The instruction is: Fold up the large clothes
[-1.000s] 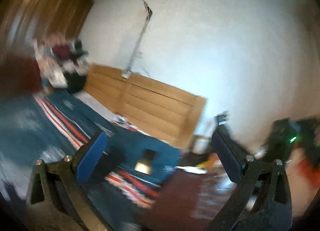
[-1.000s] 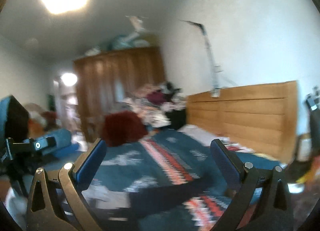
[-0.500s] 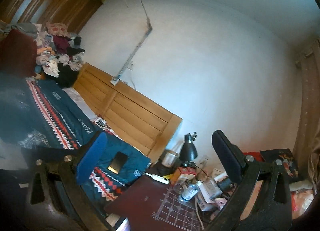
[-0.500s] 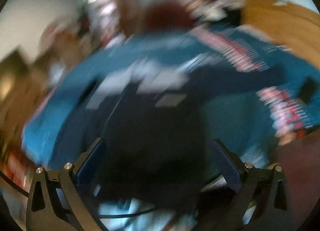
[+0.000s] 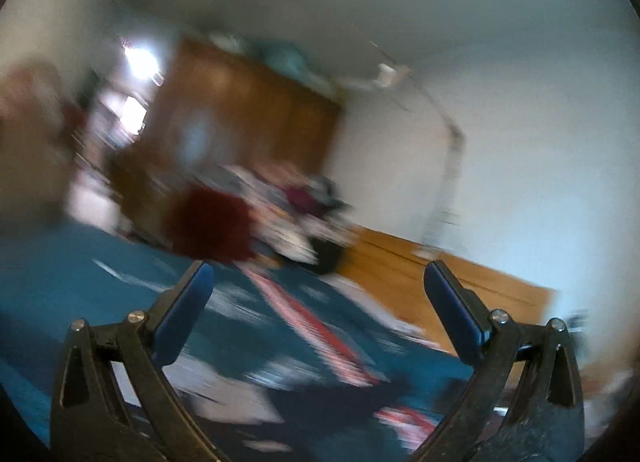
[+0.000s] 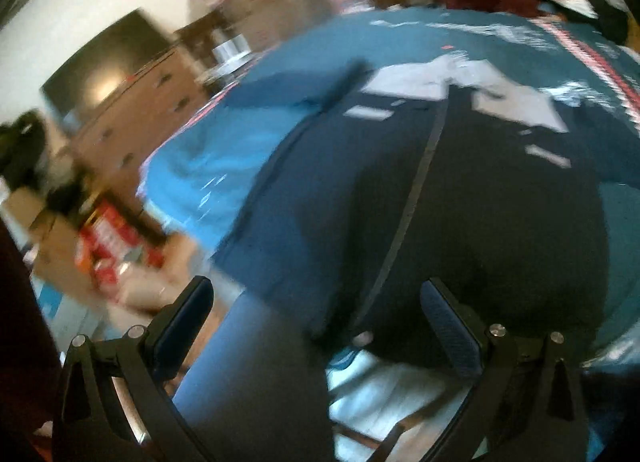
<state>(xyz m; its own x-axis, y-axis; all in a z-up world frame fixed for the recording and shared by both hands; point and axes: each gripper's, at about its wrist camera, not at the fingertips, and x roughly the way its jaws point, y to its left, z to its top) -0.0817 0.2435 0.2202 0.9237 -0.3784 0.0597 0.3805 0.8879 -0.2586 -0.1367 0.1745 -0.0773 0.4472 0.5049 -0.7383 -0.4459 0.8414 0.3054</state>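
Observation:
A large dark navy jacket (image 6: 460,201) with white panels and a front zip lies spread on the bed's teal patterned blanket (image 6: 248,133). My right gripper (image 6: 316,306) hangs open just above the jacket's near hem, nothing between its fingers. My left gripper (image 5: 316,294) is open too and held higher, pointing across the bed; the blanket (image 5: 80,282) and a blurred dark piece of the jacket (image 5: 360,402) show below it. Both views are smeared by motion.
A dark red cushion (image 5: 208,225) and a heap of clothes (image 5: 296,213) sit at the bed's far end before a wooden wardrobe (image 5: 240,121). The wooden headboard (image 5: 420,278) runs along the right. A wooden dresser (image 6: 132,113) with a screen stands left of the bed.
The left gripper swung left, from the bedside table and headboard to the wardrobe and clothes heap. The right gripper tipped down from the room onto the jacket.

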